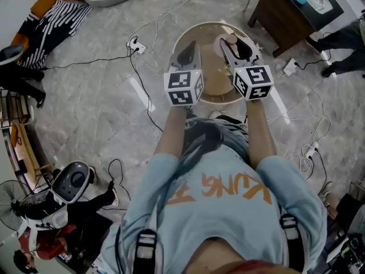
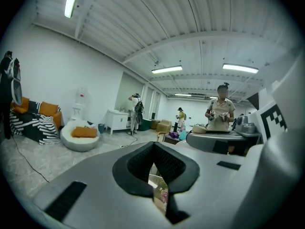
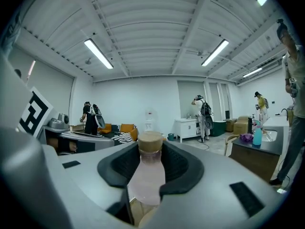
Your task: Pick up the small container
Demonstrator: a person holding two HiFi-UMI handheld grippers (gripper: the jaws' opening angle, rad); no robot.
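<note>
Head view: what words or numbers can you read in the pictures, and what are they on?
"KUNG": orange letters on the person's blue shirt, upside down in the head view; the next word is creased and unreadable.
Left marker cube and right marker cube: only black-and-white square patterns, no letters.
Small container: no label shows.

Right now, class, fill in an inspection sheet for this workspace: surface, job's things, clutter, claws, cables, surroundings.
Surface: round wooden table, mostly bare.
Job's things: small container, pale pink, tan cap, in the right claw.
Clutter: nothing seen.
Claws: left claw shut, empty; right claw shut on the small container.
Cables: loose cables and power strip on the floor.
Surroundings: dark desk, striped sofa, people standing.
</note>
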